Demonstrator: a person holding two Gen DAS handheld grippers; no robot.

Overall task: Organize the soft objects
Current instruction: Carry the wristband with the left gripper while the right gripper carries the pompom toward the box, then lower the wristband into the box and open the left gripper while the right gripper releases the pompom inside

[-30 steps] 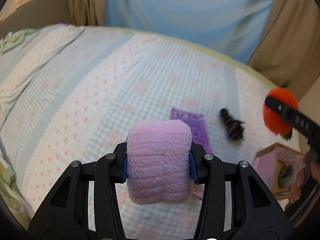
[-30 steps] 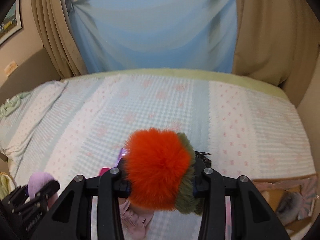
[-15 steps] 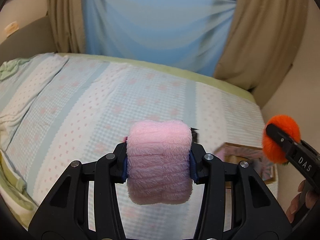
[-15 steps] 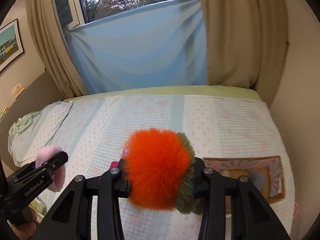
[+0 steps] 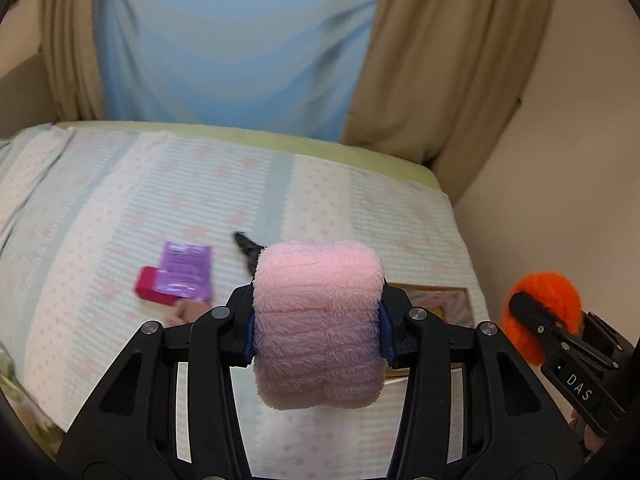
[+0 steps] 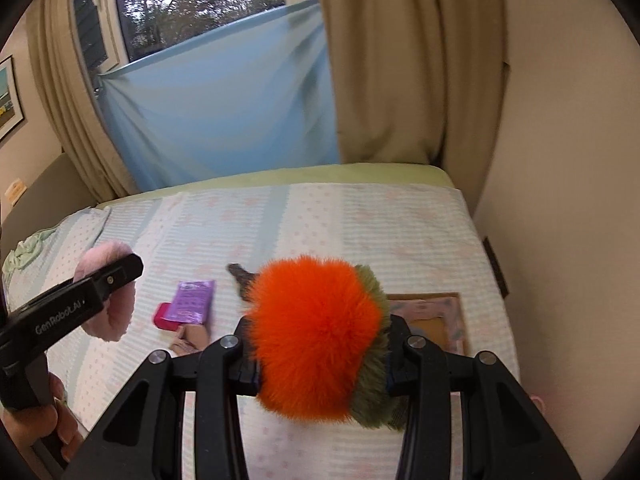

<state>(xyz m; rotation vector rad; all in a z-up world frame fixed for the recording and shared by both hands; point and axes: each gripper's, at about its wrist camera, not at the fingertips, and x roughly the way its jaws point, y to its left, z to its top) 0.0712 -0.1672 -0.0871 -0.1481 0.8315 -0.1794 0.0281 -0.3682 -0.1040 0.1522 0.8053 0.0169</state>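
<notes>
Pink plush, a fleecy roll (image 5: 318, 324), sits clamped crosswise between the jaws of the left gripper (image 5: 317, 326), held above the bed (image 5: 100, 216). The right gripper (image 6: 316, 340) has its jaws closed on an orange-and-olive fluffy toy (image 6: 316, 336). The shallow patterned box (image 6: 440, 320) lies on the bed at about one o'clock from the right jaws and also about one o'clock from the left, partly hidden behind the roll; the right hand looks nearer. A purple packet (image 5: 185, 272), a pink case (image 5: 150, 290) and a dark scrap (image 5: 248, 246) lie at ten to eleven o'clock.
</notes>
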